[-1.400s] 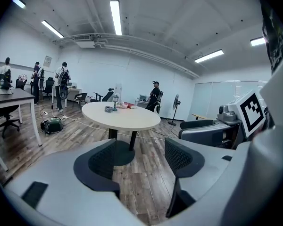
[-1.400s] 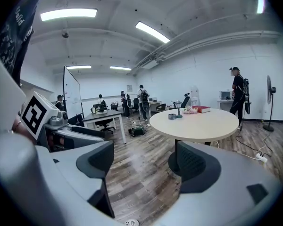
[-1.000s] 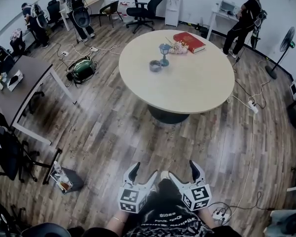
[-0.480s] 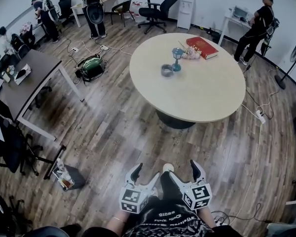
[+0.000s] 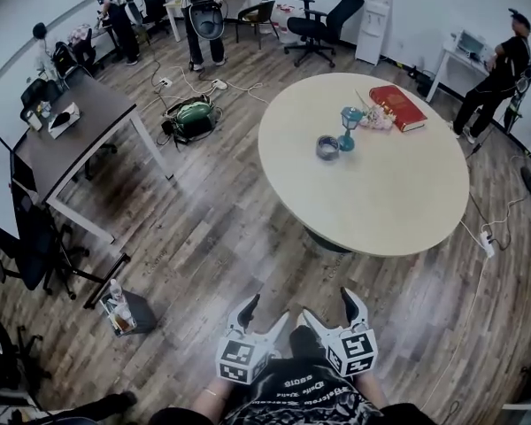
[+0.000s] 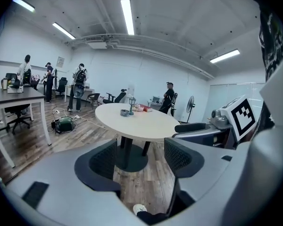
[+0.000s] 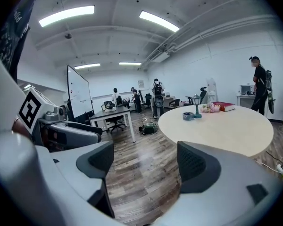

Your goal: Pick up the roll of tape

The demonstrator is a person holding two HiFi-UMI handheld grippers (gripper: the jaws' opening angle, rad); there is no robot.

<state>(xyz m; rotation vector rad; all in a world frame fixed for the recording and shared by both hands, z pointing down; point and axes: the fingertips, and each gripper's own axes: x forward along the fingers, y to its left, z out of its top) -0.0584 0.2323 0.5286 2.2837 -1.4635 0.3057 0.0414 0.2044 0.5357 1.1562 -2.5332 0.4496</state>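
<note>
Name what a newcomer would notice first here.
The big round table dominates the wooden floor ahead, bare except for a cluster at its far side: the roll of tape, a teal lantern beside it and a red book. Low in the head view, the left gripper and right gripper hang open and empty, well short of the table.

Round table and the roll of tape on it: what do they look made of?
The round table looks like pale laminate or light wood veneer, matte: even beige, no glare. The roll of tape is a grey ring with a dark hollow middle, probably plastic-backed; too small to judge its finish.
</note>
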